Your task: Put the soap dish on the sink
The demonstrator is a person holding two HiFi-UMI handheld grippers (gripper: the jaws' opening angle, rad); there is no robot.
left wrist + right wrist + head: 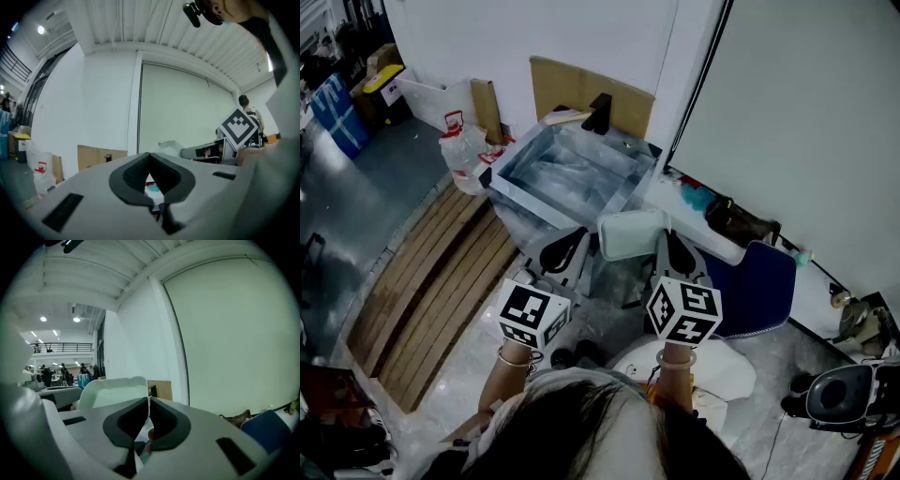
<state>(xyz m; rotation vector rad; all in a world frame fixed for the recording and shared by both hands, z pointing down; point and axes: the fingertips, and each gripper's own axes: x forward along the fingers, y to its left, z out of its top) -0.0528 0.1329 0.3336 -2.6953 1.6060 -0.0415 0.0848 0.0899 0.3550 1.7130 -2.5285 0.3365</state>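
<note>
The pale green soap dish (632,232) hangs in the air just this side of the sink (570,169), a square metal basin with a black faucet (599,113) at its far rim. My right gripper (667,238) is shut on the dish's right edge. In the right gripper view the dish (116,391) stands up to the left of the closed jaws of the right gripper (149,409). My left gripper (570,242) sits beside the dish at its left, shut with nothing in it. In its own view the left gripper (150,177) shows only a thin slit between its pads.
A white counter (689,217) with a teal item and a dark bag runs right of the sink. A blue seat (759,281) stands below it. Wooden slats (431,281) lie on the floor at left. Cardboard (591,92) and a plastic bag (464,150) are behind the sink.
</note>
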